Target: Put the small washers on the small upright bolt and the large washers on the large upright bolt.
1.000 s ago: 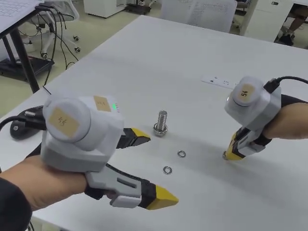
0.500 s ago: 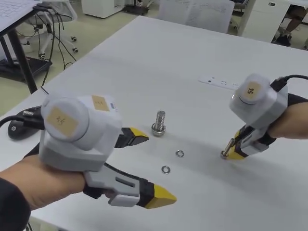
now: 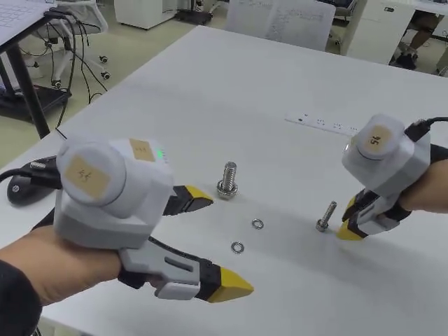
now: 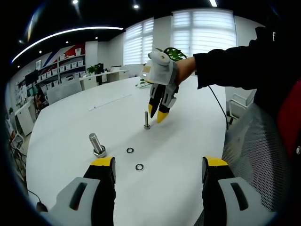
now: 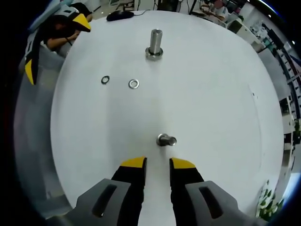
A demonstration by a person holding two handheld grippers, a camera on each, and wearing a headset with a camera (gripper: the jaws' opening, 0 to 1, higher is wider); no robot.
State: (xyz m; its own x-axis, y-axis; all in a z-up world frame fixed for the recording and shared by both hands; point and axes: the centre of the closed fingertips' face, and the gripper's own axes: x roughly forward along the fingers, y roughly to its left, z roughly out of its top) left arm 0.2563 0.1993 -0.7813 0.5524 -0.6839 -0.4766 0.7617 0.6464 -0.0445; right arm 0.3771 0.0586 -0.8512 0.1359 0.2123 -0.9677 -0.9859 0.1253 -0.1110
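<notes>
Two jaws of the right gripper [image 5: 157, 162] stand slightly parted and empty. The small bolt [image 5: 166, 140] stands upright and bare at 12 o'clock, just past their tips. Two small washers [image 5: 133, 84] lie loose at 11 o'clock, with the large bolt [image 5: 154, 43] beyond; both are probably yet to be threaded. The left gripper [image 4: 155, 162] gapes wide and empty. The right gripper view makes plain a tip-to-bolt gap that the head view leaves unclear.

- A white table [image 3: 231, 91] is seen across the head view.
- A white power strip [image 3: 323, 123] is laid flat on the table, toward its far side.
- A black device [image 3: 24, 183] with a cable is set at the table's left edge.
- A dark desk [image 3: 21, 28] is seen off to the left, with cables [image 3: 73, 63] hung beneath it.
- A sheet covered in writing [image 3: 280, 21] is seen beyond the table's far end.
- Window blinds [image 4: 202, 28], a green plant [image 4: 175, 54] and a grey mesh chair [image 4: 249, 150] are shown in the left gripper view.
</notes>
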